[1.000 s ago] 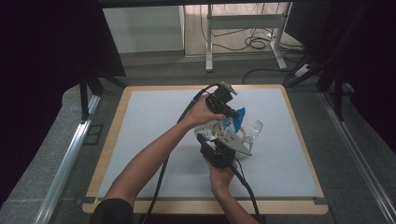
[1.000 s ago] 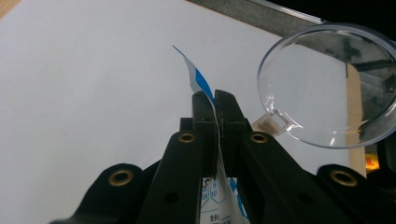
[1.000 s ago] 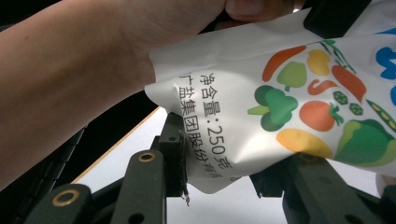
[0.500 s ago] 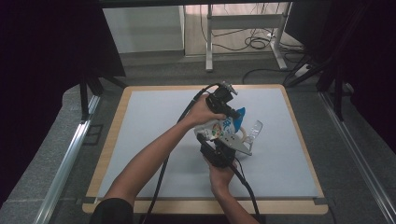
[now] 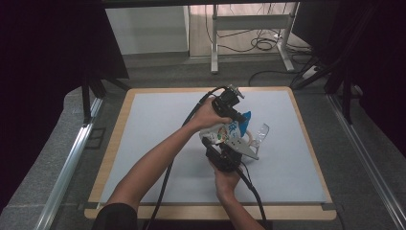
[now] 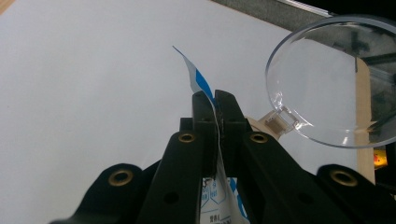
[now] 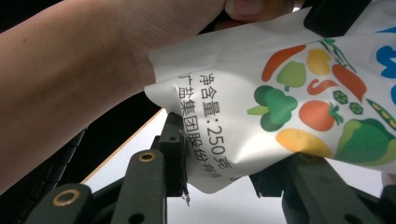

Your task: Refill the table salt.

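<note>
Near the middle of the table (image 5: 158,143), on its pale grey mat, just right of centre: one printed pouch (image 5: 225,132), white with vegetable pictures and a blue upper edge, lifted off the surface and held between two hand-held grippers.

Left gripper (image 5: 238,116): reaches in from the far side, above the pouch. Jaws drawn together almost fully, pinching the thin blue-and-white top edge of the pouch (image 6: 204,91); the film runs up between the two black fingertips (image 6: 201,100) and curls out beyond them.

Right gripper (image 5: 221,148): comes in from the near side, below the pouch. Jaws part-way apart, clasping the lower, fuller body of the pouch (image 7: 280,107); one pad (image 7: 177,154) bears on the edge printed with black characters, the opposite pad sits against the side with the vegetable pictures.

Clear plastic scoop (image 5: 258,134): round bowl with a short handle, lying on the mat just beside the pouch, on its right. The left gripper view shows its bowl (image 6: 327,84), apart from the jaws.
</note>
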The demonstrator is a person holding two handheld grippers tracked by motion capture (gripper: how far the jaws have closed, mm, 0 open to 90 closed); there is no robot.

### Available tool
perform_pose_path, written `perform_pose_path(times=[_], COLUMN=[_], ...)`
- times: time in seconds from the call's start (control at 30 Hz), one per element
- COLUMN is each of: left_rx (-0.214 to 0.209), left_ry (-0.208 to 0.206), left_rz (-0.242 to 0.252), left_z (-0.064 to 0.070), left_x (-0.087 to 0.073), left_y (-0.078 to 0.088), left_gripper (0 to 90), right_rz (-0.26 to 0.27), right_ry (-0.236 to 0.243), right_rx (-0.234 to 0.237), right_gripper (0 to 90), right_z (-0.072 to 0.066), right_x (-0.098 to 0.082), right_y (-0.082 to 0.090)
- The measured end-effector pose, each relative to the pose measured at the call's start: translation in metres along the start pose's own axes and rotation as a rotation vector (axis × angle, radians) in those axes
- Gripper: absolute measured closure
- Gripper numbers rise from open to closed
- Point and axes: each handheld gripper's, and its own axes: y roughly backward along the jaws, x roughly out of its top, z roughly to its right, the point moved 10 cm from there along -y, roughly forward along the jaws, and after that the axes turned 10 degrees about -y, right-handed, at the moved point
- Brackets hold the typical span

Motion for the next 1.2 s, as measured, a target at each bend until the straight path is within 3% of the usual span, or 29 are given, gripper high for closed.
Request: perform_pose_path(times=[1.2], left_rx=[-0.003], left_ry=[0.002], left_rz=[0.0], left_z=[0.0004], left_x=[-0.0001], left_y=[-0.0039], left_gripper=[88.9], right_rz=[-0.004], right_ry=[-0.003], right_rx=[0.0], right_gripper=[63.0], right_z=[0.0036], right_x=[-0.0014], right_y=[0.0007])
